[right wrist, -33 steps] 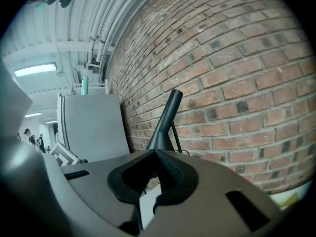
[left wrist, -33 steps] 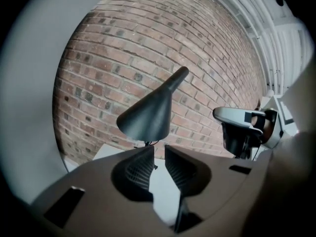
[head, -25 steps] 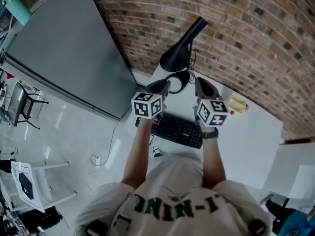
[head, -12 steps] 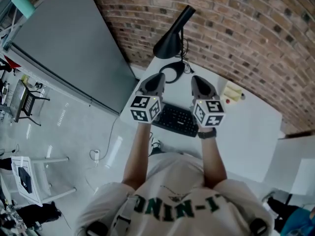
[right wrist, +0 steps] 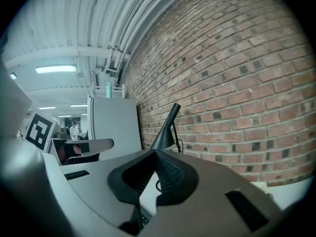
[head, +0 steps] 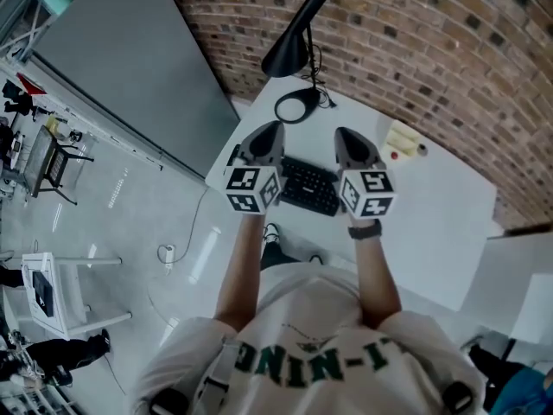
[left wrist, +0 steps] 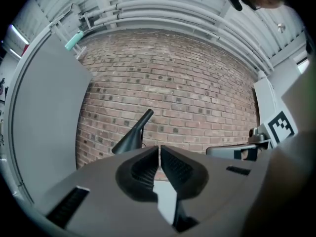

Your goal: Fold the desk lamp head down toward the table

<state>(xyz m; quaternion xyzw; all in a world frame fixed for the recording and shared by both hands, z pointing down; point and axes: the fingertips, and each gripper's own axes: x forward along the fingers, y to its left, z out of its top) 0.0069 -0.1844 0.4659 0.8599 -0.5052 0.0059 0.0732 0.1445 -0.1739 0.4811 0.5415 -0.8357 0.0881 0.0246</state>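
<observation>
The black desk lamp stands at the table's far edge against the brick wall. Its cone head [head: 289, 46] slants down to the left from a raised stem, above the ring base [head: 296, 106]. The lamp shows small ahead in the left gripper view [left wrist: 132, 135] and the right gripper view [right wrist: 166, 130]. My left gripper [head: 270, 130] hovers over the keyboard's left end, well short of the lamp; its jaws have just been closing and now stand shut and empty [left wrist: 159, 149]. My right gripper [head: 344, 133] is beside it, also shut and empty [right wrist: 155, 153].
A black keyboard [head: 311, 187] lies under the grippers on the white table [head: 432, 214]. A yellow item [head: 399, 141] sits at the back right. A grey partition [head: 130, 67] stands left of the table, with the table's left edge close to my left gripper.
Both grippers have drawn back from the lamp's base toward the person and now sit over the keyboard. The lamp looks farther away and keeps its pose.
</observation>
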